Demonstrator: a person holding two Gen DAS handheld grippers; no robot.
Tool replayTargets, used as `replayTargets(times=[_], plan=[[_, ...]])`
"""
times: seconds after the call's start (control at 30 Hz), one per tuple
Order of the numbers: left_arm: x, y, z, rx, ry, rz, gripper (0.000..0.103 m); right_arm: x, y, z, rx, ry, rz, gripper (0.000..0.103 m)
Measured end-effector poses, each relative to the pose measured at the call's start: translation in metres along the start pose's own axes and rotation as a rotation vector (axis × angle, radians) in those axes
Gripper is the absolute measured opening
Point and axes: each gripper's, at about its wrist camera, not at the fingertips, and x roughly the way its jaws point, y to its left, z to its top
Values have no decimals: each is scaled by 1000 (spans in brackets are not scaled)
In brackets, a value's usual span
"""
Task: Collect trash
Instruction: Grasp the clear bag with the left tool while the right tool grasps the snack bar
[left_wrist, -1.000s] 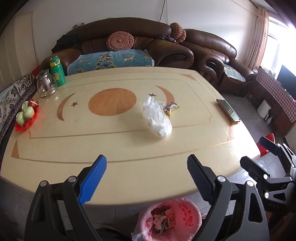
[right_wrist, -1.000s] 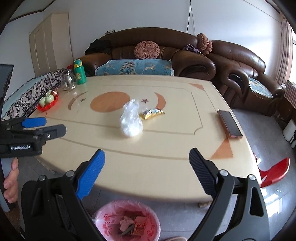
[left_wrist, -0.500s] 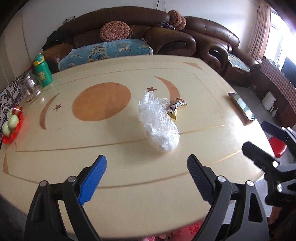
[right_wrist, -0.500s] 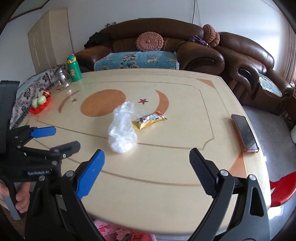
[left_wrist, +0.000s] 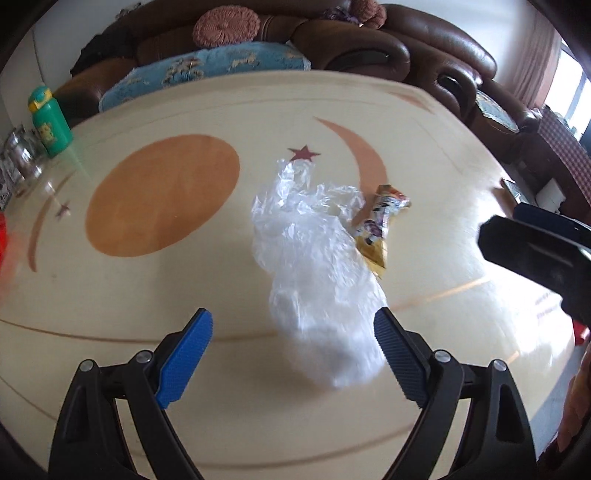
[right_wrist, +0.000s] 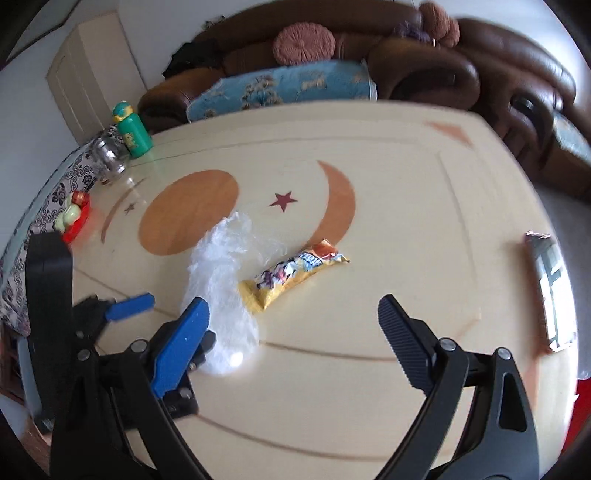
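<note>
A crumpled clear plastic bag (left_wrist: 317, 273) lies on the cream table (left_wrist: 147, 295), with a yellow snack wrapper (left_wrist: 376, 229) beside it on its right. My left gripper (left_wrist: 295, 347) is open and low over the table, its jaws on either side of the bag's near end. My right gripper (right_wrist: 295, 321) is open, just short of the snack wrapper (right_wrist: 291, 273), with the bag (right_wrist: 221, 295) by its left finger. The left gripper also shows at the left of the right wrist view (right_wrist: 129, 306).
A green bottle (left_wrist: 50, 123) and a glass jar (left_wrist: 18, 162) stand at the table's far left, with a red dish of fruit (right_wrist: 75, 218) near them. A phone (right_wrist: 550, 291) lies near the right edge. Brown sofas (left_wrist: 332, 40) stand behind the table.
Both grippers have moved forward and down over the table toward the bag and the wrapper. The pink bin under the table edge has dropped out of view.
</note>
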Motion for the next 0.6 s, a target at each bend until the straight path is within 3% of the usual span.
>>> replayTargets(times=[0.23, 0.43, 0.6], plan=[[29, 5, 9, -49, 42, -1, 87, 60, -25, 27, 120, 136, 88, 91], [33, 7, 10, -56, 39, -2, 87, 81, -27, 30, 159, 194, 119, 91], [38, 22, 16, -127, 66, -62, 87, 99, -25, 36, 199, 238, 136, 91]])
